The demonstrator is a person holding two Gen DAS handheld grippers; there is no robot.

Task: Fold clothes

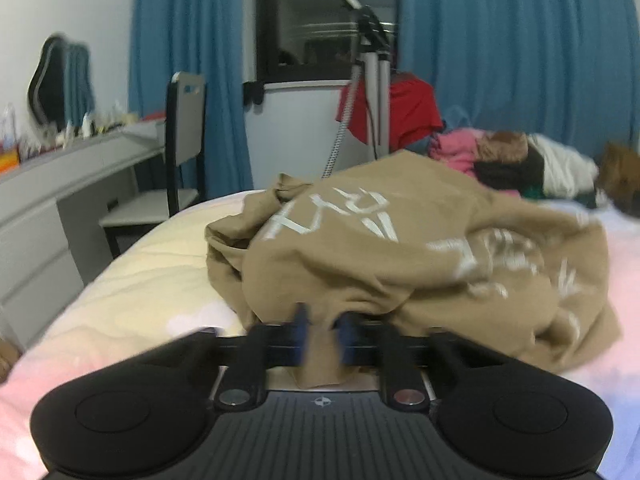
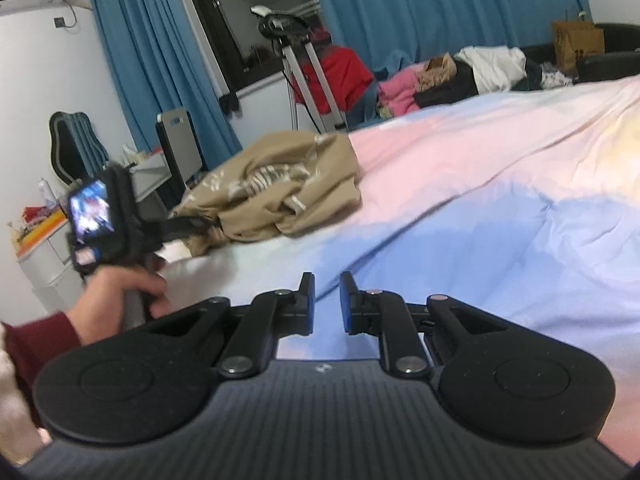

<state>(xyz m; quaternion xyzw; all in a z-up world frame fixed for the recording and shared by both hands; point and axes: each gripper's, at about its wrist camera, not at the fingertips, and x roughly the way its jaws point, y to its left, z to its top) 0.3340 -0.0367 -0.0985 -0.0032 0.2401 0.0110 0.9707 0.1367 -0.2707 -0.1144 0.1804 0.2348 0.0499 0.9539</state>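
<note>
A tan shirt point(image 1: 420, 256) with white lettering lies crumpled on the bed. My left gripper point(image 1: 324, 332) is shut on a fold of its near edge, with cloth pinched between the blue pads. In the right wrist view the same tan shirt point(image 2: 276, 184) lies at the bed's left side, with the left gripper point(image 2: 208, 226) gripping its near end. My right gripper point(image 2: 327, 300) hovers over the pastel bedspread point(image 2: 480, 184), its jaws slightly apart and empty, well to the right of the shirt.
A pile of other clothes point(image 1: 512, 160) lies at the far side of the bed, also in the right wrist view point(image 2: 452, 76). A tripod point(image 1: 372, 92) and a red garment point(image 1: 408, 112) stand beyond. A chair point(image 1: 176, 168) and a grey desk point(image 1: 60, 184) stand left.
</note>
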